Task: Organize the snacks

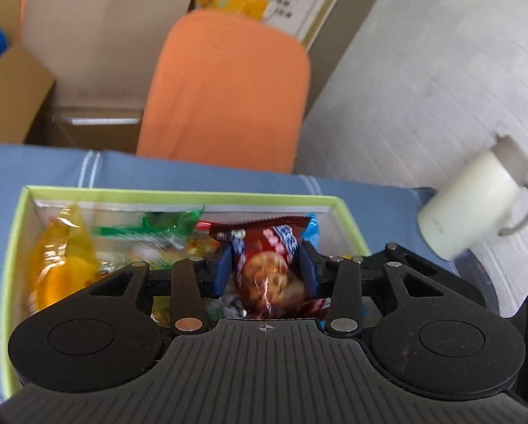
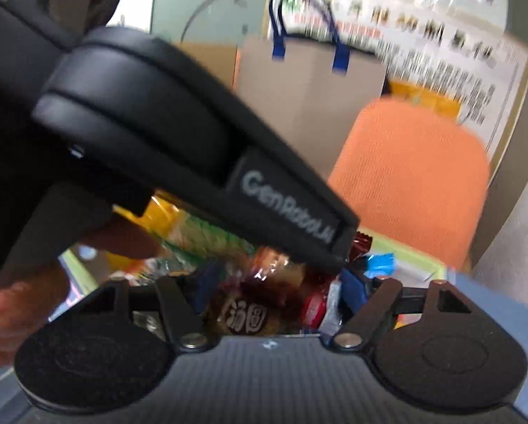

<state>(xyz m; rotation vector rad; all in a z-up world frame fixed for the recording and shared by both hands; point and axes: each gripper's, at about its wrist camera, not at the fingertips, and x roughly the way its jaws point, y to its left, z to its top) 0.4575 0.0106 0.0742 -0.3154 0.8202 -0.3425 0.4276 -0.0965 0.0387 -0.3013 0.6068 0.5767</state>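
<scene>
A green-rimmed box point(image 1: 179, 196) sits on the blue cloth and holds several snack packets. My left gripper point(image 1: 266, 270) is shut on a red cookie packet point(image 1: 264, 265) and holds it over the box. A yellow packet point(image 1: 62, 258) and a green packet point(image 1: 165, 224) lie in the box. In the right wrist view my right gripper point(image 2: 274, 293) is above the same box point(image 2: 415, 259), its blue fingers point(image 2: 352, 289) around a brown snack packet point(image 2: 253, 311); blur hides whether they grip it. The black body of the left gripper point(image 2: 193, 162) crosses this view.
A white mug point(image 1: 475, 205) stands at the table's right edge. An orange chair back point(image 1: 225, 88) is behind the table. Cardboard boxes point(image 1: 13, 95) and a paper bag point(image 2: 309, 92) stand further back. A hand point(image 2: 23, 304) shows at the left.
</scene>
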